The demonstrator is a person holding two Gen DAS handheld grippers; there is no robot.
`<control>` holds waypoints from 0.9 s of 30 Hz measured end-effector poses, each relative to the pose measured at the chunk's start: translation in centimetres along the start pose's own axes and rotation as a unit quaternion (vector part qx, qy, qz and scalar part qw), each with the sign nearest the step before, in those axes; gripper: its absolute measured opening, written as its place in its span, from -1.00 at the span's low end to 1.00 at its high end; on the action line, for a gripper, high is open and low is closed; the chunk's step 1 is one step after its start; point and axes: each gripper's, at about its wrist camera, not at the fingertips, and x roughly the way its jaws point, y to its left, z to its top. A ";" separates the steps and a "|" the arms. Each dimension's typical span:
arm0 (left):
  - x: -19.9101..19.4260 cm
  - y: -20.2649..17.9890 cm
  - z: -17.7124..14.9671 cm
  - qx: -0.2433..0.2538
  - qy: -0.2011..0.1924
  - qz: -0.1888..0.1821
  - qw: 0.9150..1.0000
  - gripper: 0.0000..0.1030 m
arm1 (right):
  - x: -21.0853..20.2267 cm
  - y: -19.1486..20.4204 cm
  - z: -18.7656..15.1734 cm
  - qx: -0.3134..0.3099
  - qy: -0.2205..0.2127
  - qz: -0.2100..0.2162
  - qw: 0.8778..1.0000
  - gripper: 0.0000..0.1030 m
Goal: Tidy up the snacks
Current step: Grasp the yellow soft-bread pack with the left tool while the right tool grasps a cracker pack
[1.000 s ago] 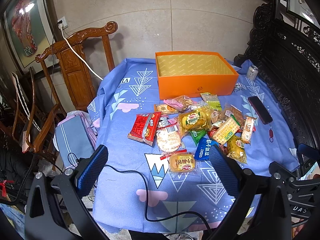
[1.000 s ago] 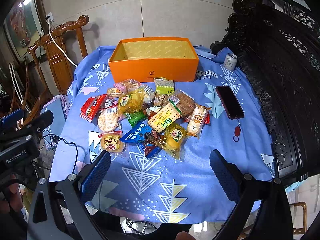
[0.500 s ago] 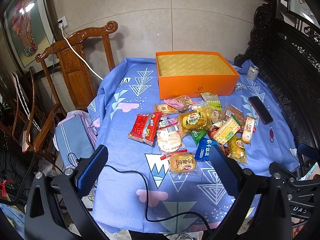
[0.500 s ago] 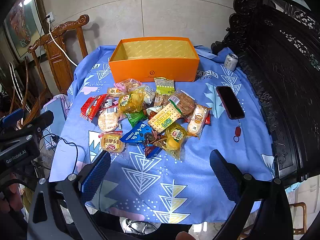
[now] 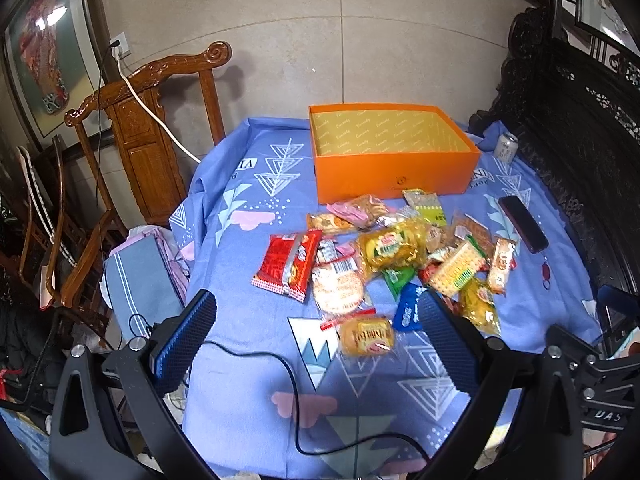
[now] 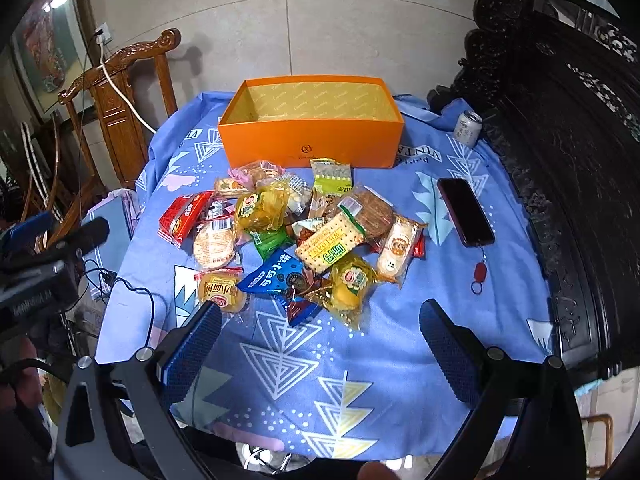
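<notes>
Hovering released above bare near cloth [image 6: 400,340]: left tongs [image 5: 316,332], right tongs [image 6: 320,340], snacks [image 6: 296,236] beyond.

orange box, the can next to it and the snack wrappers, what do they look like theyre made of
Orange box: looks like rigid cardboard, matte outside, with a yellow printed paper lining; straight thin walls and crisp corners.
Can: probably aluminium, judging by its silvery cylindrical body with print.
Snack wrappers: thin plastic film, mostly glossy; they crinkle and catch highlights, and some are clear enough to show the food inside.
</notes>
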 end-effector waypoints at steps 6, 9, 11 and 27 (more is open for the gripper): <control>3.2 1.4 -0.1 -0.019 0.013 -0.022 0.999 0.92 | 3.0 -1.2 -0.2 -0.035 -0.021 0.011 0.999 0.93; 4.3 2.1 0.0 -0.024 0.002 -0.024 0.999 0.92 | 5.2 -2.2 0.3 -0.026 -0.021 0.048 0.998 0.93; 5.1 2.3 0.1 -0.021 -0.004 -0.023 1.000 0.92 | 6.6 -2.8 0.6 -0.030 -0.032 0.074 0.996 0.93; 11.7 4.4 -0.6 -0.018 0.034 -0.006 0.999 0.92 | 19.4 -3.7 3.1 0.047 0.061 0.097 0.992 0.40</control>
